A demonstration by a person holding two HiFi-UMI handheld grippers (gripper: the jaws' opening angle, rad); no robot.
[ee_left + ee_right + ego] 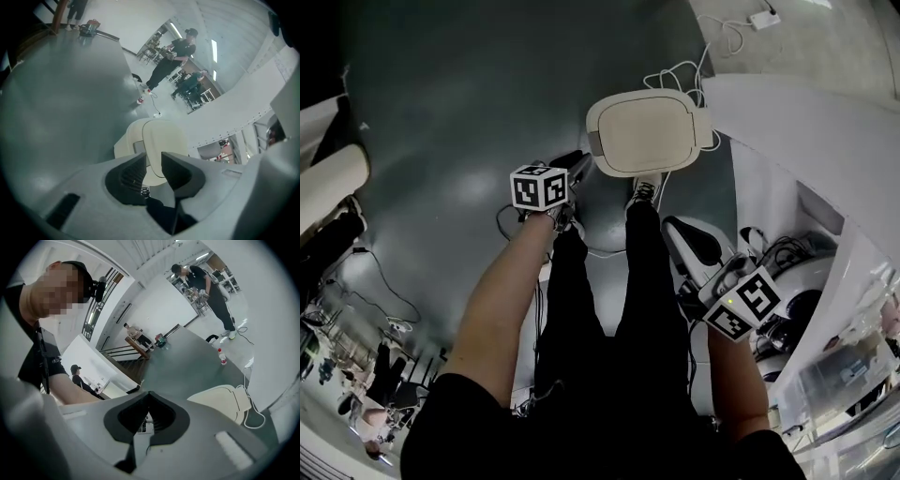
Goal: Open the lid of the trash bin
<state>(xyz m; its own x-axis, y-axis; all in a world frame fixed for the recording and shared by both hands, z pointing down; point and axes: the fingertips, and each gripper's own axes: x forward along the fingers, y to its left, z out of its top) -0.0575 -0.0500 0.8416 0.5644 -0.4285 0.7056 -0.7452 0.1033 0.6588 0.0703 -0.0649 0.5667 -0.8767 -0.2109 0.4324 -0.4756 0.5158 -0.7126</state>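
Trash bin: a cream, rounded-square trash bin [592,120] stands on the grey floor [469,112], straight ahead of the person's feet.
Contents: cannot be told, as the bin is covered.
Lid: the lid [643,133] is flat, pale and smooth, and lies closed on the bin, inset within the bin's rim; a small grey panel [593,142] sits at the edge of the bin nearest the left tool.
Around the bin: a white cable [680,73] lies coiled on the floor at the bin's far side; one shoe [643,192] stands just beside the bin's near edge.
Left tool: the left tool [153,155] is near the bin's near-left edge and tilts down toward it; its jaws stand apart with nothing between them, and the lid shows through the gap beyond them.
Left arm: the bare forearm [502,300] reaches out toward the bin, the marker cube [539,187] uppermost.
Right tool: the right tool [149,397] has its jaws closed tip to tip on nothing; it is held well back from the bin, on the bin's right side near the person's leg.
Right gripper view: the bin lies to the right of the closed jaws, and a bottle [222,357] stands on the floor beyond the bin.
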